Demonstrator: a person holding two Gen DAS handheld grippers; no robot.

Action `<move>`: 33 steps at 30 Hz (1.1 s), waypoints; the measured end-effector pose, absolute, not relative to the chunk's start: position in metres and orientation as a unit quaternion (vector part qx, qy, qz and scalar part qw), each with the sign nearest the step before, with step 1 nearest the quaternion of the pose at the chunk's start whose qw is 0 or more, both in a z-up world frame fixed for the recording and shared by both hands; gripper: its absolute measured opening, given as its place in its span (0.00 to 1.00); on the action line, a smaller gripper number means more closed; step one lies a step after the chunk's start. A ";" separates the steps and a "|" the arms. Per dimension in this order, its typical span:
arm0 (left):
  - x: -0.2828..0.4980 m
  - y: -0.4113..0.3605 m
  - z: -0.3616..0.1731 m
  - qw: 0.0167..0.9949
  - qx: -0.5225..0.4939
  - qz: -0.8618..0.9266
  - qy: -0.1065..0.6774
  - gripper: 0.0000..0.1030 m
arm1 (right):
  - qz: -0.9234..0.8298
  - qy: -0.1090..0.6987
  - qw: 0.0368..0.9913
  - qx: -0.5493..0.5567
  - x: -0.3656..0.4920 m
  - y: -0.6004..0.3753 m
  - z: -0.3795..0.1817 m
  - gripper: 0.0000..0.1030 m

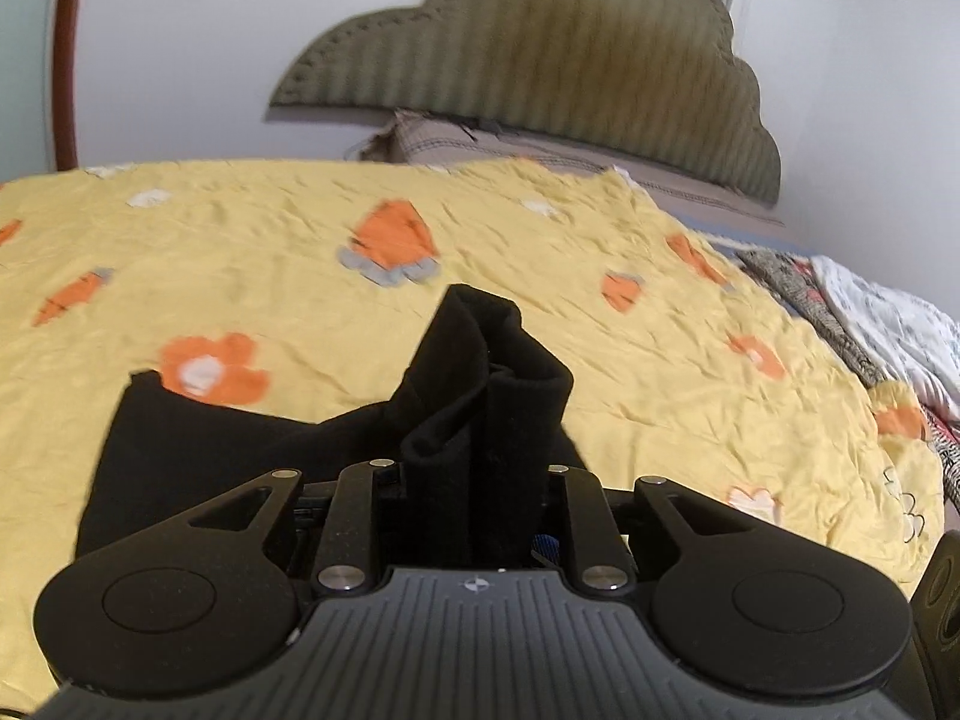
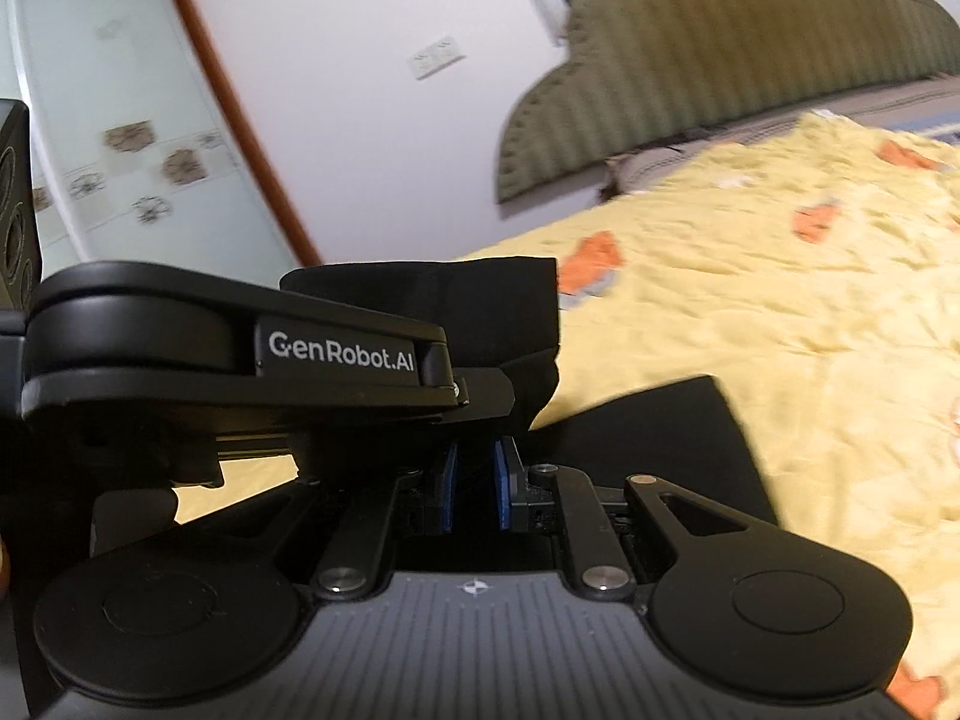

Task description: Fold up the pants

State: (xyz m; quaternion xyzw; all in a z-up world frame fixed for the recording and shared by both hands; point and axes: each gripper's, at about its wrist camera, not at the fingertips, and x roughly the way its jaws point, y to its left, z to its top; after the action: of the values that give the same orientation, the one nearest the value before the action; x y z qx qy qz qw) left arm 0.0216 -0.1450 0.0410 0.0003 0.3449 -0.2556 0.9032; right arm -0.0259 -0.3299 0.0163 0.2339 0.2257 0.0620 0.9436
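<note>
Left gripper (image 1: 474,480): clamped on a bunched, doubled-over edge of the black pants (image 1: 198,456); the cloth stands up between the jaws towards 12 o'clock, and the fingertips are buried in it.
Pants, left wrist view: the rest of the garment trails off to 9 o'clock and lies flat on the yellow bedspread (image 1: 540,252), one corner resting by an orange flower print (image 1: 210,369).
Bed surface: wrinkled, with carrot and flower prints; a padded headboard (image 1: 540,54) at 12 o'clock, other patterned bedding (image 1: 888,324) at 3 o'clock.
Right gripper (image 2: 477,480): jaws narrow, blue pads (image 2: 503,483) close together with dark cloth between them, so I judge it is pinching the pants too, though the contact itself is in shadow.
Neighbour in right wrist view: the left gripper's body crosses from 9 o'clock, just beside the right one; a raised fold sits beyond it at 12 o'clock, a flat panel of pants at 3 o'clock.
Step in hand, as I judge it: carrying a lifted edge over the flat part to make a fold.
Doing it well: keep both grips level and evenly apart so the edge stays taut, travel straight towards 12 o'clock, lay the edge down square on the flat panel, and open only once the cloth rests.
Risk: the grippers are crowded, so the edge may bunch or the fold land skewed.
</note>
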 end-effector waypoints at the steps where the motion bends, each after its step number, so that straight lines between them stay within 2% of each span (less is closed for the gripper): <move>1: 0.021 -0.153 0.038 0.901 0.006 -0.259 0.347 0.21 | 0.056 0.228 0.942 0.240 -0.025 -0.336 0.014 0.13; 8: 0.022 -0.188 0.018 0.888 0.020 -0.274 0.369 0.21 | 0.012 0.244 0.932 0.267 -0.031 -0.370 -0.001 0.13; 10: 0.021 -0.197 0.013 0.884 0.029 -0.284 0.369 0.26 | -0.004 0.251 0.929 0.273 -0.033 -0.378 -0.004 0.14; 12: 0.022 -0.201 0.009 0.875 0.031 -0.299 0.380 0.42 | -0.029 0.256 0.925 0.279 -0.039 -0.384 -0.005 0.14; 14: 0.024 -0.192 0.012 0.864 0.013 -0.322 0.386 0.54 | -0.057 0.254 0.927 0.271 -0.049 -0.393 -0.005 0.23; 16: 0.026 -0.177 0.022 0.865 0.004 -0.326 0.382 0.61 | -0.110 0.247 0.931 0.247 -0.064 -0.402 -0.004 0.25; 17: 0.027 -0.168 0.028 0.871 0.005 -0.325 0.370 0.70 | -0.138 0.241 0.931 0.236 -0.070 -0.406 -0.001 0.25; 18: 0.029 -0.157 0.036 0.880 0.008 -0.318 0.353 0.83 | -0.154 0.233 0.932 0.233 -0.074 -0.410 0.002 0.25; 20: 0.036 -0.135 0.047 0.906 0.017 -0.274 0.323 0.93 | -0.145 0.212 0.935 0.243 -0.077 -0.415 0.010 0.25; 22: 0.046 -0.112 0.057 0.929 0.033 -0.215 0.298 0.92 | -0.114 0.199 0.941 0.248 -0.069 -0.409 0.020 0.25; 25: 0.061 -0.080 0.068 0.931 -0.006 -0.215 0.295 0.93 | -0.070 0.178 0.955 0.225 -0.052 -0.381 0.037 0.26; 27: 0.072 -0.070 0.069 0.928 -0.023 -0.211 0.307 0.93 | -0.034 0.189 0.959 0.210 -0.031 -0.364 0.038 0.36; 28: 0.078 -0.070 0.066 0.927 -0.022 -0.203 0.314 0.93 | -0.019 0.209 0.955 0.211 -0.017 -0.359 0.032 0.46; 31: 0.101 -0.073 0.045 0.920 0.012 -0.176 0.350 0.92 | -0.037 0.269 0.938 0.213 0.009 -0.360 0.009 0.47; 33: 0.116 -0.074 0.027 0.916 0.039 -0.148 0.372 0.85 | -0.112 0.285 0.937 0.169 0.011 -0.365 0.004 0.52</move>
State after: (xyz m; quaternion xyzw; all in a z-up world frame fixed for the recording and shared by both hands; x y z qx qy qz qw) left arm 0.1155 -0.0743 0.0272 0.0387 0.3720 -0.1482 0.9155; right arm 0.0113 -0.3653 0.0041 0.1693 0.2850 -0.1121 0.9368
